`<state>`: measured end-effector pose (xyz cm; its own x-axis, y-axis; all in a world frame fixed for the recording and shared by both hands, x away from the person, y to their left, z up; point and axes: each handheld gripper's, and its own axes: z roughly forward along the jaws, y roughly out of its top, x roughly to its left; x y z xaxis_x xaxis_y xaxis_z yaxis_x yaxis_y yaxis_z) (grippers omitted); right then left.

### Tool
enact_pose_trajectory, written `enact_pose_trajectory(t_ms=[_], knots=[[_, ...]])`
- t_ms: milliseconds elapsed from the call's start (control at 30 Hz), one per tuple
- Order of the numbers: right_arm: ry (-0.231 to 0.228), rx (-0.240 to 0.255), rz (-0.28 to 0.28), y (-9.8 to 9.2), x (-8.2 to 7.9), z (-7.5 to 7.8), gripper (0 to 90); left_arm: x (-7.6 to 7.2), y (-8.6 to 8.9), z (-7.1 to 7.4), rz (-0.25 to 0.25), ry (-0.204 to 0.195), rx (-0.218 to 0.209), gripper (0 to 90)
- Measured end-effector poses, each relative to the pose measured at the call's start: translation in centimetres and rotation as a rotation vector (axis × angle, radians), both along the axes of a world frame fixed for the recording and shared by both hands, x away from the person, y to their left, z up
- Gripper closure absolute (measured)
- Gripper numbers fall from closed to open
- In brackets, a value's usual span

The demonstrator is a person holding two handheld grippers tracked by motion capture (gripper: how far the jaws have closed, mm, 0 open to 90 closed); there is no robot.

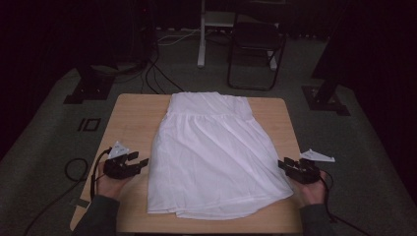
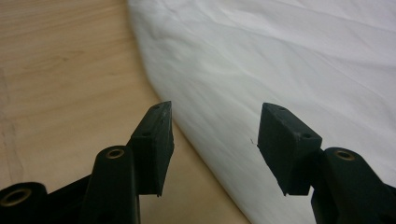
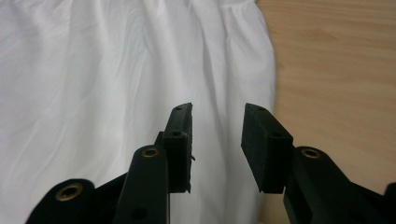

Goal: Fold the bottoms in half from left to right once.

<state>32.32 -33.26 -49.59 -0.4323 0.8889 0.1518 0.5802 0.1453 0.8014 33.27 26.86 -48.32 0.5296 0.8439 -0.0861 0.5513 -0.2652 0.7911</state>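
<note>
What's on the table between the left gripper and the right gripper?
The white garment, spread flat on the wooden table, lies between the left gripper and the right gripper, as the high view shows. Both grippers sit at its side edges, jaws open.

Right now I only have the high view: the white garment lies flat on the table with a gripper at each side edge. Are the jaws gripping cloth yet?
Observer: No. In its own view the left gripper stands open, with the edge of the white garment running between the jaws, pads off the cloth.
Operator: And the right one?
Observer: The right gripper is open too, with a narrower gap, aimed at the garment's edge near the bare table.
Operator: Is the cloth lifted anywhere?
Observer: Not that I can see; in both gripper views the edge lies flat on the wood.
</note>
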Motion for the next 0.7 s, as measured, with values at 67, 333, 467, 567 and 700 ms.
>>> enact_pose_trajectory(t_ms=[67,333,467,567,700], knots=[[0.007,0.003,0.000,0.6,1.5,-0.2,61.6,1.9,0.2,-0.3,0.028,0.016,-0.021,45.6],[0.059,-0.011,0.004,4.1,8.9,-0.9,55.4,6.6,-1.3,-2.6,0.039,0.123,-0.049,45.6],[0.129,-0.013,-0.005,5.0,11.2,-2.2,50.5,7.7,-2.4,-3.7,0.014,0.166,-0.078,45.8],[0.178,-0.028,-0.010,5.3,12.0,-3.3,67.5,7.8,-2.7,-4.0,-0.032,0.176,-0.080,74.5],[0.109,-0.059,0.010,5.5,10.9,-2.3,89.7,6.3,-2.6,-2.6,-0.091,0.093,-0.128,90.0]])
